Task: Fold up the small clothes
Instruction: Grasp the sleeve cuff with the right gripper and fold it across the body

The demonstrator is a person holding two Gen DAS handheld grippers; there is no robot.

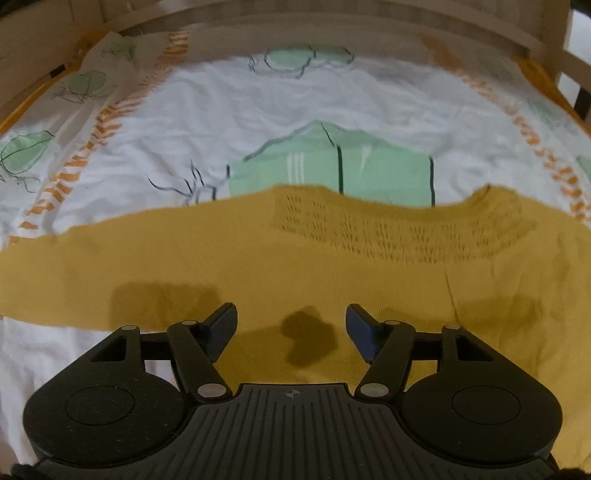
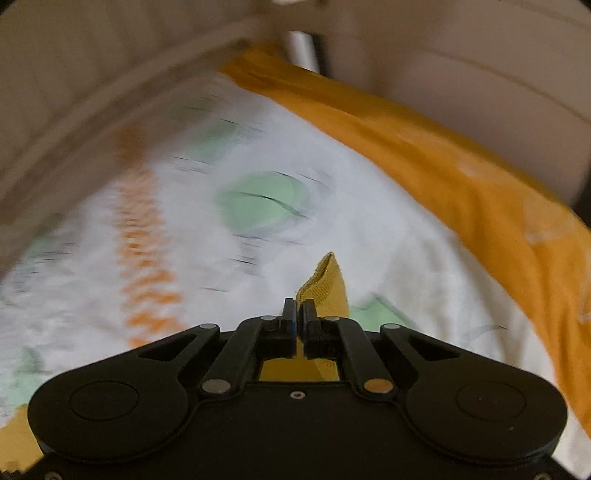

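A mustard-yellow knitted garment (image 1: 295, 258) lies spread flat on a white bed sheet (image 1: 221, 107) printed with pale green shapes, black sketch lines and rows of orange dashes. The garment runs as a broad band across the near part of the sheet, with a panel of small openwork holes along its far edge; its left end tapers off over the white cloth. Beyond the garment, a large green printed block (image 1: 328, 162) on the sheet meets the garment's far edge, and farther still a pale wooden rail (image 1: 332, 22) borders the sheet.

The left gripper (image 1: 291, 328) hangs above the near part of the garment with its two dark fingers spread wide; nothing lies between them, and their shadow falls on the yellow knit below.

The right gripper (image 2: 299, 314) has its fingers pressed together on a ribbed edge of the same yellow garment (image 2: 325, 282), a pointed fold of which stands up just past the fingertips; more yellow knit shows through the frame below the fingers. Around this pinched corner the sheet appears motion-blurred. To the right of the garment corner, an orange border (image 2: 461, 177) of the bedding runs diagonally along the sheet's edge.
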